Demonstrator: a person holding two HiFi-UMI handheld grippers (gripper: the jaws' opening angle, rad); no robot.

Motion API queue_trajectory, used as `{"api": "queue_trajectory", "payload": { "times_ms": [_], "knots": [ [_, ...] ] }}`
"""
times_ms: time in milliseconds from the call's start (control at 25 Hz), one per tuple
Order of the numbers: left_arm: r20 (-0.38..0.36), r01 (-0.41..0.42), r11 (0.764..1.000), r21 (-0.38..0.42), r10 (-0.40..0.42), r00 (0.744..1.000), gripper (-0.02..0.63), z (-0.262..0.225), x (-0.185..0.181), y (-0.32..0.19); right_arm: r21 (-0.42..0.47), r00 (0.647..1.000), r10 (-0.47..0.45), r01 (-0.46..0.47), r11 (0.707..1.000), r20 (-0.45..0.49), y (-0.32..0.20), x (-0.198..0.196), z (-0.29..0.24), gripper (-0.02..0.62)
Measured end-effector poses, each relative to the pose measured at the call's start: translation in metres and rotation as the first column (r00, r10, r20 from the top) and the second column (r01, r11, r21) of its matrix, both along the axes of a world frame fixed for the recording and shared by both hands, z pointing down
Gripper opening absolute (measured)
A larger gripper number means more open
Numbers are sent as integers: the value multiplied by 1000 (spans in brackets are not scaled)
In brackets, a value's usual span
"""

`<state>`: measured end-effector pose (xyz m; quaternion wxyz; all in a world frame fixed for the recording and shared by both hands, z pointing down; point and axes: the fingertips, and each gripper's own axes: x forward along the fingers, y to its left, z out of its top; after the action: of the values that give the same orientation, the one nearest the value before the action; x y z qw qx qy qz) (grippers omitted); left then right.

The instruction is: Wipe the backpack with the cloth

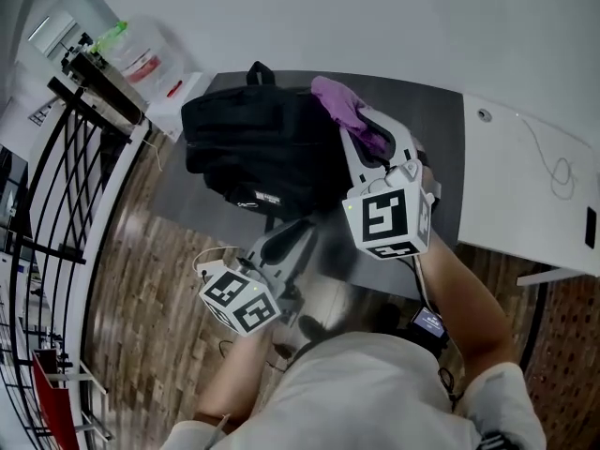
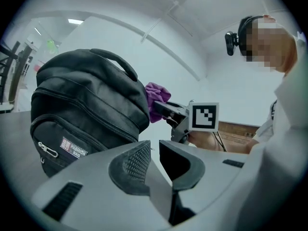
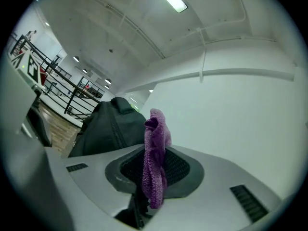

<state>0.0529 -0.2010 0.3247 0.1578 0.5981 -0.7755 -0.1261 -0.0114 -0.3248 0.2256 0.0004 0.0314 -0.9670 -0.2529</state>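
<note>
Head view is showing the right hand-held gripper (image 1: 361, 127) clamping the cloth (image 1: 337, 101) just right of the backpack (image 1: 248, 143) on the counter (image 1: 441, 129). The left hand-held gripper (image 1: 298, 234) is hanging empty and slightly parted, farther off.

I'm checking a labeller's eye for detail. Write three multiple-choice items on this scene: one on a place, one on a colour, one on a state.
1. The backpack rests on: A. the wooden floor; B. the dark grey table; C. a chair.
2. The cloth is: A. purple; B. yellow; C. white.
3. The right gripper is: A. open and empty; B. shut on a strap; C. shut on the cloth.
Key: 1 B, the head view shows it on the table; 2 A, both gripper views show purple; 3 C, its fingers pinch the cloth.
</note>
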Motion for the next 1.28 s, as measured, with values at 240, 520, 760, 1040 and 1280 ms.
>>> {"api": "queue_trajectory", "payload": {
  "times_ms": [240, 520, 760, 1040, 1280],
  "knots": [
    [-5, 23, 1000, -8, -23, 1000, 57, 3, -2, 1, 122, 995, -98, 100, 987, -25, 40, 18, 18, 78],
    [-4, 41, 999, -26, -41, 999, 57, 4, 0, 3, 121, 977, -202, 209, 970, -67, 73, 39, 36, 78],
    [-12, 48, 998, -51, -49, 999, 57, 12, 5, 7, 73, 957, -272, 279, 957, -97, 91, 57, 53, 78],
    [-42, 47, 996, -77, -51, 998, 57, 26, 14, 11, 11, 907, -387, 394, 919, -165, 117, 81, 85, 78],
    [-43, 42, 995, -90, -46, 998, 57, 32, 15, 12, -52, 899, -394, 391, 919, -190, 111, 87, 106, 78]
  ]
}}
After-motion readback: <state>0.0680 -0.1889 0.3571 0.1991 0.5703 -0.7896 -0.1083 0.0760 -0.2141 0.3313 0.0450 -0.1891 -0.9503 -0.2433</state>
